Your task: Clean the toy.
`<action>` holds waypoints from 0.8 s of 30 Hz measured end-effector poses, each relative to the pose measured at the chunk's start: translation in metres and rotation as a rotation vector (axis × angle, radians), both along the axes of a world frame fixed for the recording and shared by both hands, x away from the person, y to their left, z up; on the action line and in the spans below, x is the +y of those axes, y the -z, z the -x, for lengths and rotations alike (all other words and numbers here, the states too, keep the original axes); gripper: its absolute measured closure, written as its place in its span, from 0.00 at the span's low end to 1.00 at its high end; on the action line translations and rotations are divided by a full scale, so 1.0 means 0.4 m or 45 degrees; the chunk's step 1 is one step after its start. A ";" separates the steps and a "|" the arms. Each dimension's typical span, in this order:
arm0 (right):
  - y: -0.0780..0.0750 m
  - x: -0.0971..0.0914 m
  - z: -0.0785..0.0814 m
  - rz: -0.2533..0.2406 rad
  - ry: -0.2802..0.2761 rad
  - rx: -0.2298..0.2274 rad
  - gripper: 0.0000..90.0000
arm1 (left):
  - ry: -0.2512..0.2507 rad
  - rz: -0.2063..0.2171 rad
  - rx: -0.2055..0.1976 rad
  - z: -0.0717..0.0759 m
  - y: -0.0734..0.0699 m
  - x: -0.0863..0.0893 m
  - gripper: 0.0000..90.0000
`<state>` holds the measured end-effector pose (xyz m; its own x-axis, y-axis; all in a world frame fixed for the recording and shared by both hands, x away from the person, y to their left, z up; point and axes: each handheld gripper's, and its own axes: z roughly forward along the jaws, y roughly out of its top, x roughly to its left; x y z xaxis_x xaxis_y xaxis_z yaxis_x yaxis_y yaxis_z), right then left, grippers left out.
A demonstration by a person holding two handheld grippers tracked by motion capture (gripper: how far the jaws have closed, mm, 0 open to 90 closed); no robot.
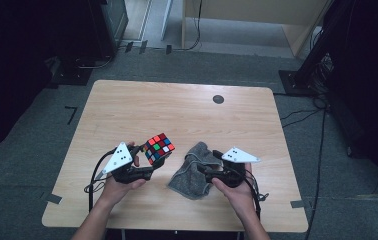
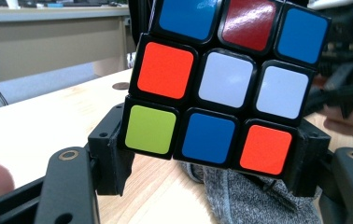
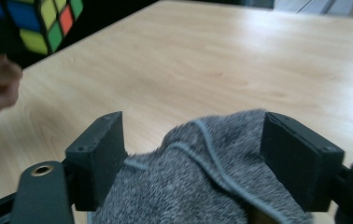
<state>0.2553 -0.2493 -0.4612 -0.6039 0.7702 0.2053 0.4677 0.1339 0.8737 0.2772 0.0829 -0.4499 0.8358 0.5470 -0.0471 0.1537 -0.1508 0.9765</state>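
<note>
High view: pale wooden tabletop (image 1: 177, 107) on grey carpet, dark room around; no legible writing. Left tongs (image 1: 149, 167) hold a multicoloured black-framed puzzle cube (image 1: 158, 148) above the tabletop. Right tongs (image 1: 208, 171) sit at a crumpled grey towel (image 1: 194, 172).

Left gripper view: tongs pinching the cube (image 2: 226, 84).

Right gripper view: tongs spread, towel (image 3: 198, 177) bunched between them.
</note>
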 end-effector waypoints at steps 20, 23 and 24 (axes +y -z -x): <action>0.119 0.091 -0.009 0.301 -0.117 0.085 0.44 | 0.037 0.061 0.071 0.007 0.002 0.013 0.36; 0.113 0.087 -0.003 0.306 -0.105 0.065 0.66 | 0.026 0.068 0.087 0.005 0.003 0.017 0.36; 0.108 0.082 -0.001 0.294 -0.090 0.056 0.73 | 0.021 0.062 0.090 0.004 0.005 0.018 0.36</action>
<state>0.2556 -0.2167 -0.5045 -0.6527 0.7556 0.0556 0.4867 0.3619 0.7951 0.2756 0.0902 -0.4518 0.8385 0.5285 -0.1323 0.2201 -0.1065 0.9696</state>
